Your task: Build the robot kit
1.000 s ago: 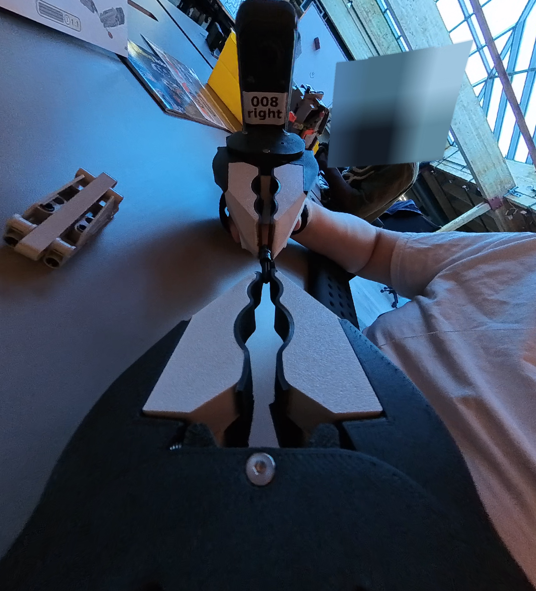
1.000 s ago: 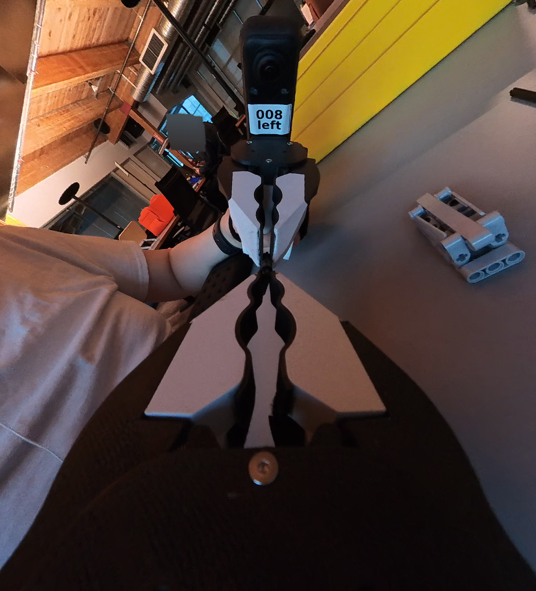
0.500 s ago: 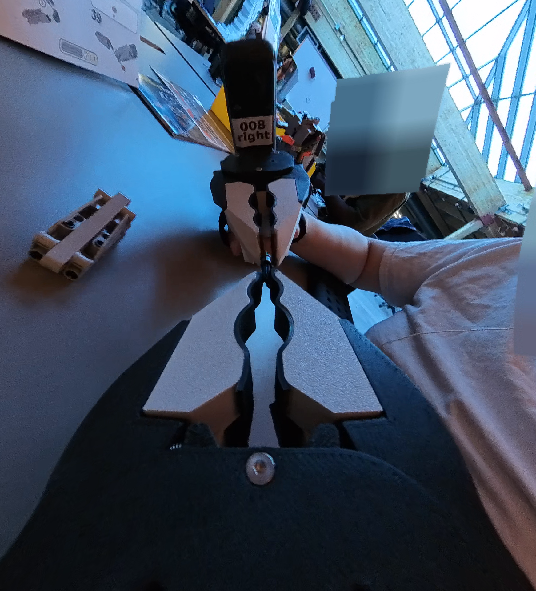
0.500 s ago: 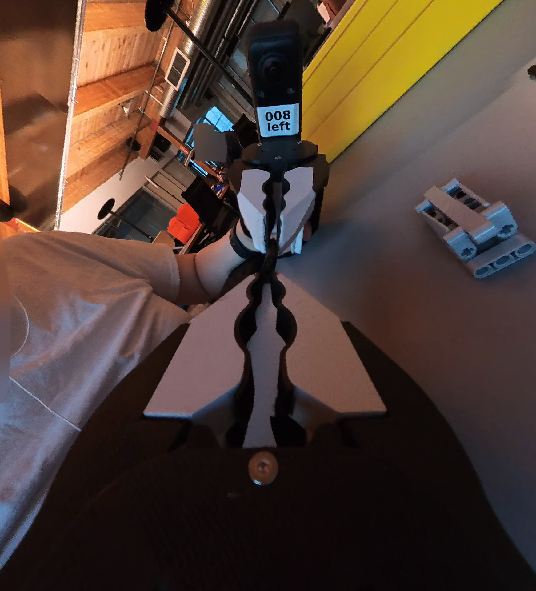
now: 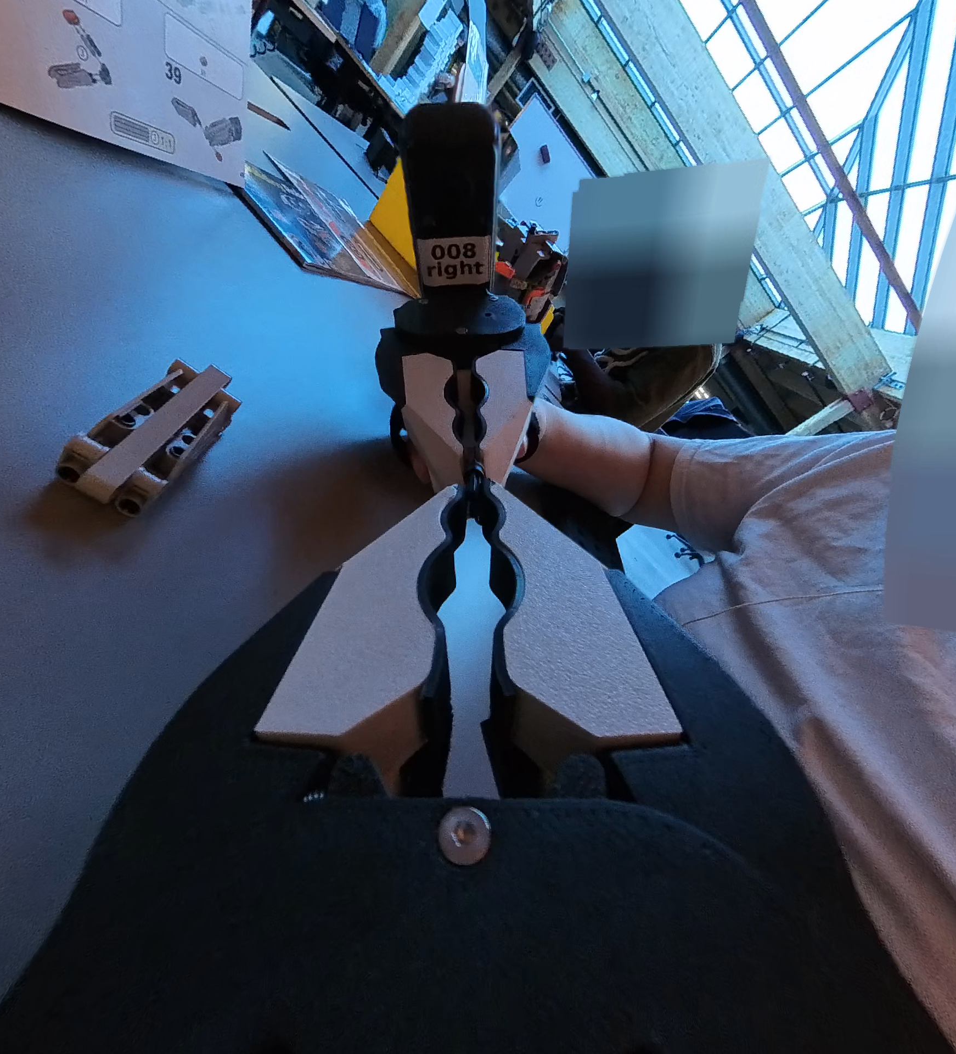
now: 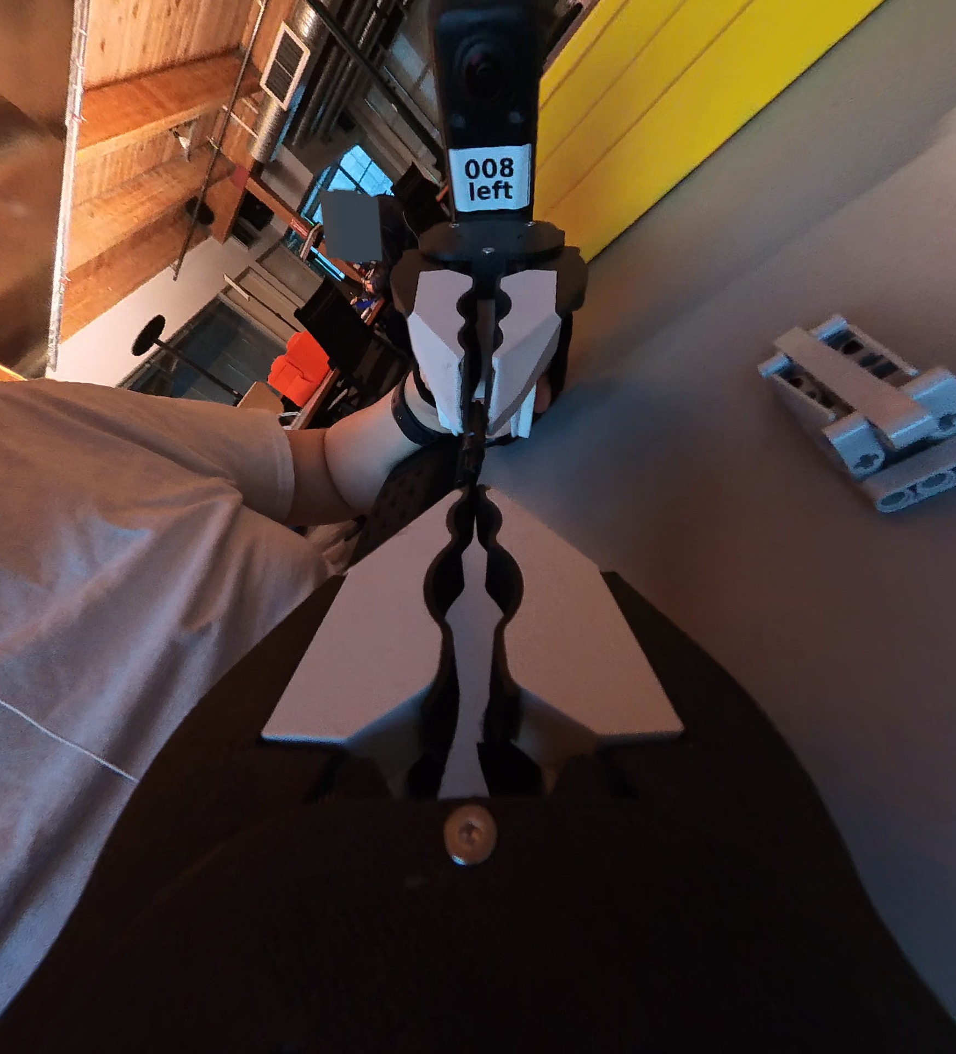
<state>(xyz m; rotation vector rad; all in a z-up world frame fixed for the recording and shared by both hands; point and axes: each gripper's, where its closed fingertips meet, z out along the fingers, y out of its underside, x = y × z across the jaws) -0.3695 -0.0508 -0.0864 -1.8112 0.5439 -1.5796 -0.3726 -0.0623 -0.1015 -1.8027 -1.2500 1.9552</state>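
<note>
While the two grippers face each other tip to tip above the grey tabletop (image 5: 122, 599), both pinch one small black pin (image 6: 471, 450) from opposite ends. The left gripper (image 5: 471, 495) has its fingers closed on the near end; the right gripper (image 6: 469, 495) clamps the other end. A grey beam assembly (image 5: 145, 434) lies flat on the tabletop, well apart from the tips. An instruction sheet (image 5: 93, 74) and a booklet (image 5: 316, 228) lie toward the tabletop's far edge.
</note>
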